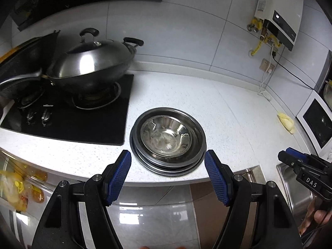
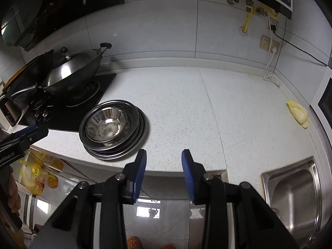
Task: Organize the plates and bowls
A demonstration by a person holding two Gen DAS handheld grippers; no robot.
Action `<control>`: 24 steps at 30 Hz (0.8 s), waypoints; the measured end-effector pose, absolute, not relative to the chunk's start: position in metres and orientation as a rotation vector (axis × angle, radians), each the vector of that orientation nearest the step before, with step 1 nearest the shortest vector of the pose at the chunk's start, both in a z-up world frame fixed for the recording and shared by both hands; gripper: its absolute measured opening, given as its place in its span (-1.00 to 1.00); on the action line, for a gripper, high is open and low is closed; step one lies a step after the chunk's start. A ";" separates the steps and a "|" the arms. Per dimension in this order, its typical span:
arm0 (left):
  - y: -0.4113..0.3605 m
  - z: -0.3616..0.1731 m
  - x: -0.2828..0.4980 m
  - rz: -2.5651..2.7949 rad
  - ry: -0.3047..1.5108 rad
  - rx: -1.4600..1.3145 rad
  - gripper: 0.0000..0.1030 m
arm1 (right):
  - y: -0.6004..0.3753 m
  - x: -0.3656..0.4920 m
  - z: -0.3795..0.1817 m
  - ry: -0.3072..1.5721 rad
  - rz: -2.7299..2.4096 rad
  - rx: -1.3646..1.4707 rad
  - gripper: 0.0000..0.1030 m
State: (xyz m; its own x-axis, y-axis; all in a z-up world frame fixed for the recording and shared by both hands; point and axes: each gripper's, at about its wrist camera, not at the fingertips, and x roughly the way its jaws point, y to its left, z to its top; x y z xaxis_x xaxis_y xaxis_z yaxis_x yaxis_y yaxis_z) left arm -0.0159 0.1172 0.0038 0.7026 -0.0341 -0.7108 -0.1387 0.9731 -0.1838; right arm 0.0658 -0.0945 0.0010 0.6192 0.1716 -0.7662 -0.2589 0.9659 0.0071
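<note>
A steel bowl [image 1: 166, 133] sits nested on a stack of steel plates [image 1: 176, 167] near the front edge of the white counter [image 1: 186, 95]. My left gripper [image 1: 168, 157] is open and empty, held just in front of the stack with a finger on each side of it. The stack of plates [image 2: 132, 145] with the bowl [image 2: 106, 124] also shows in the right wrist view, left of centre. My right gripper [image 2: 164, 157] is open and empty, held at the counter's front edge to the right of the stack.
A lidded wok [image 1: 91, 62] and a dark pan [image 1: 18, 87] stand on the black hob [image 1: 83, 124] to the left. A steel sink [image 2: 294, 195] lies at the right. A yellow cloth [image 2: 297, 114] lies by the microwave [image 1: 317, 122]. A water heater [image 1: 278, 10] hangs on the wall.
</note>
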 end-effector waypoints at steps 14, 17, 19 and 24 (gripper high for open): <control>0.099 0.025 -0.039 0.109 0.739 -0.233 0.31 | -0.108 0.056 0.016 0.806 0.283 -0.158 -0.34; 0.096 0.027 -0.043 0.105 0.738 -0.236 0.31 | -0.111 0.049 0.018 0.800 0.277 -0.160 -0.34; 0.094 0.029 -0.046 0.101 0.736 -0.236 0.31 | -0.114 0.045 0.020 0.794 0.274 -0.158 -0.35; 0.089 0.033 -0.055 0.099 0.718 -0.222 0.31 | -0.122 0.036 0.024 0.782 0.261 -0.145 -0.34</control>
State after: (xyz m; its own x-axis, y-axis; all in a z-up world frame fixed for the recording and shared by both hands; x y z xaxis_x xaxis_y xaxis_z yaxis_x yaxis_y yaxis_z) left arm -0.0553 0.0892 0.0335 0.7496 0.0136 -0.6617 -0.1658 0.9718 -0.1679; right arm 0.0359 -0.1222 0.0244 0.6797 0.1779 -0.7116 -0.2851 0.9579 -0.0328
